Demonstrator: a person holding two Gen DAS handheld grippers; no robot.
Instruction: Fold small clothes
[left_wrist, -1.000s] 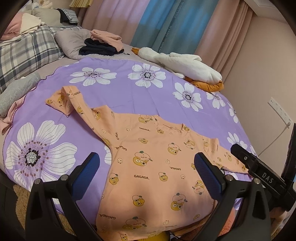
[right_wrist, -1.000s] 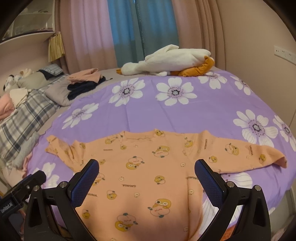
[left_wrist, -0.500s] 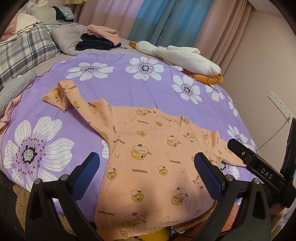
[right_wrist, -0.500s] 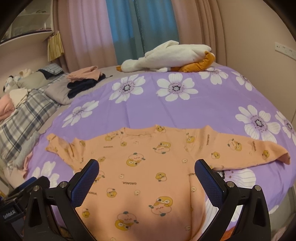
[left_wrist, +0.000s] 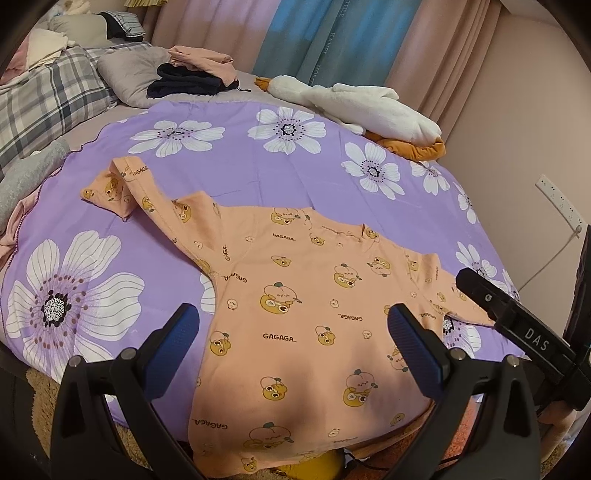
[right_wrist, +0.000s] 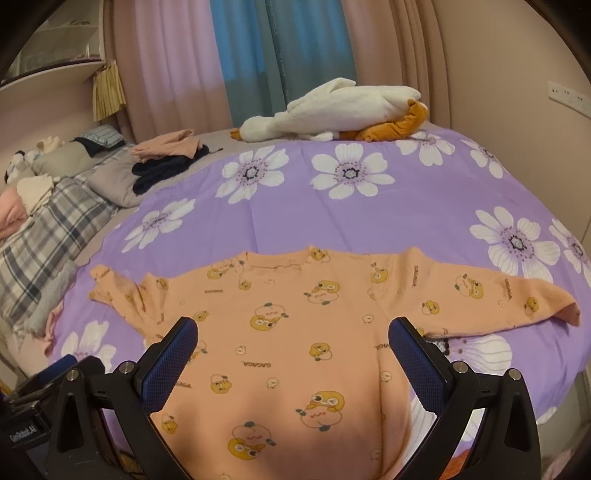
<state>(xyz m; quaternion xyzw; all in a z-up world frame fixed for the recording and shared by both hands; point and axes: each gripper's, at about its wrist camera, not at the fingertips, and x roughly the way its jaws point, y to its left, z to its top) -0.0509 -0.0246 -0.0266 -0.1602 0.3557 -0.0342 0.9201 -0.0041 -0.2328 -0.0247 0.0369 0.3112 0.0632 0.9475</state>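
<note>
Two grippers are mine, and both hang above the near edge of the bed with their jaws spread wide and nothing between them. My left gripper (left_wrist: 293, 334) looks over the orange shirt (left_wrist: 295, 295) from its left side; my right gripper (right_wrist: 293, 347) looks at it more squarely, from just above the hem.

That shirt, printed with small cartoon figures and the word GAGAGA, lies flat on the purple flowered sheet (left_wrist: 236, 173), collar away from me and hem draped over the bed's near edge. One sleeve (right_wrist: 480, 291) stretches straight out to the right, its cuff close to the sheet's right edge. Its other sleeve (left_wrist: 147, 195) runs out to the left and is doubled back on itself near the cuff.

Beyond the shirt the sheet is bare up to a white and orange plush goose (right_wrist: 332, 110) lying along the far edge, in front of pink and blue curtains (right_wrist: 240, 55). To the far left sit a small pile of folded dark and pink clothes (left_wrist: 195, 74), a grey pillow (left_wrist: 129, 74) and a plaid blanket (left_wrist: 44, 103).

From the left view, the body of my right gripper shows at the right edge, marked DAS.
</note>
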